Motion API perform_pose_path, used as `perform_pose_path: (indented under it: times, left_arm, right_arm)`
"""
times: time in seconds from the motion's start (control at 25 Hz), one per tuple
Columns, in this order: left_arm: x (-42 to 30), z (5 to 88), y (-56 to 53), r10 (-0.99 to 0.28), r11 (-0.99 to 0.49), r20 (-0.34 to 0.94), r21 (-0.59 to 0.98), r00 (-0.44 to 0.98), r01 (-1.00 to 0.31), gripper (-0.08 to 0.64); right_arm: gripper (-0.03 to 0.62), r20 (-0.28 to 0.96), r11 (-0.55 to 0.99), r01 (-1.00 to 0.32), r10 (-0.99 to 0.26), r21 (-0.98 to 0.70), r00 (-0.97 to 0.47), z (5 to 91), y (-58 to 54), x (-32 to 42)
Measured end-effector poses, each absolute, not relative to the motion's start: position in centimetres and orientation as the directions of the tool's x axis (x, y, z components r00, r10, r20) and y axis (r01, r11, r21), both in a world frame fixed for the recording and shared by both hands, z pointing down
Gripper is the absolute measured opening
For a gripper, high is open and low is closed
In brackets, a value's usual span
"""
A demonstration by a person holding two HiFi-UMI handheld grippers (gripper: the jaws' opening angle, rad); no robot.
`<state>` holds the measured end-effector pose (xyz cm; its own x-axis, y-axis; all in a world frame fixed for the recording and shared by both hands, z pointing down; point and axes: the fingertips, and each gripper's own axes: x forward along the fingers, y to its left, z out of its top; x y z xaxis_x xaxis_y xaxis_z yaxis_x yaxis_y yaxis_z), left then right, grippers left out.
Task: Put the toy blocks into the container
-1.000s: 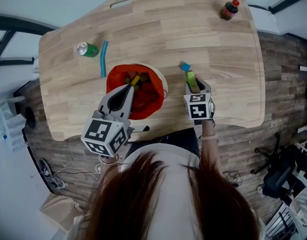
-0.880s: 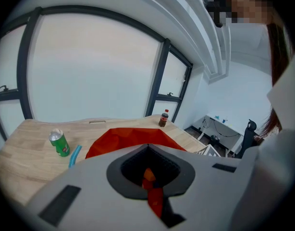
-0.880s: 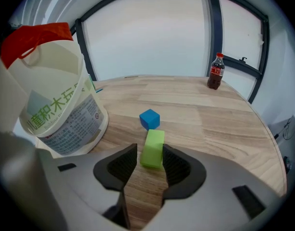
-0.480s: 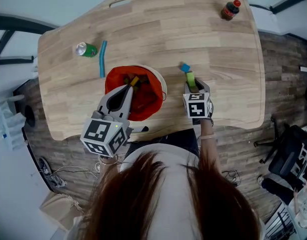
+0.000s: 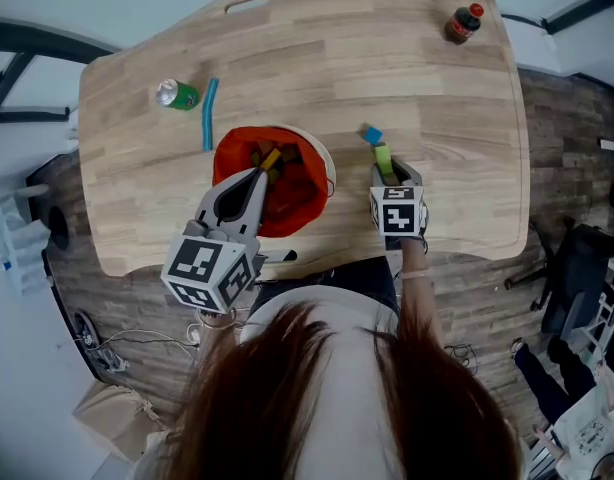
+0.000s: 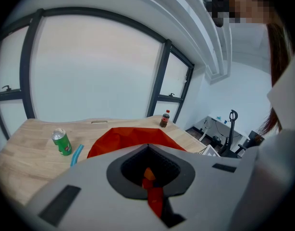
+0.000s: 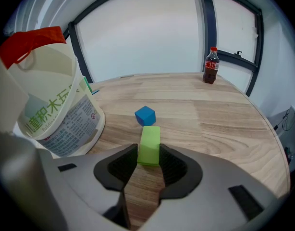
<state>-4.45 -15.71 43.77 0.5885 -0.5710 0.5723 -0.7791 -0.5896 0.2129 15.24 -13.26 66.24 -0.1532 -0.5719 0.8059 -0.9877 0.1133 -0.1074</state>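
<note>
A white bucket (image 5: 325,161) lined with a red bag (image 5: 292,206) stands at the table's near middle, with several blocks inside. My left gripper (image 5: 257,176) reaches over its near rim, jaws together with a strip of the red bag (image 6: 153,198) pinched between them. A green block (image 5: 383,158) lies flat on the wood right of the bucket. My right gripper (image 5: 387,174) has its pads against the near end of this green block (image 7: 149,144). A blue cube (image 7: 145,115) sits just beyond it, also seen as the blue cube (image 5: 371,134) from above. The bucket (image 7: 56,114) stands left of the right gripper.
A green can (image 5: 175,96) and a blue stick (image 5: 208,116) lie at the table's left. A cola bottle (image 5: 461,22) stands at the far right corner. The table's front edge (image 5: 457,253) runs close behind the right gripper.
</note>
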Motion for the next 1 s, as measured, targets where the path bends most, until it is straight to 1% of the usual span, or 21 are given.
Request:
perform_pose_path:
  times: [0.68, 1.0]
  left_arm:
    - [-5.5, 42.4, -13.6, -0.603, -0.587, 0.534, 0.207, 0.593, -0.783, 0.009]
    - [-6.3, 41.9, -12.5, -0.624, -0.584, 0.499, 0.214, 0.601, -0.783, 0.009]
  right_arm:
    - [0.152, 0.767, 0.085, -0.988, -0.622, -0.13, -0.155, 63.6, -11.8, 15.2]
    - [0.152, 0.744, 0.107, -0.989, -0.651, -0.107, -0.151, 61.6, -11.1, 14.6]
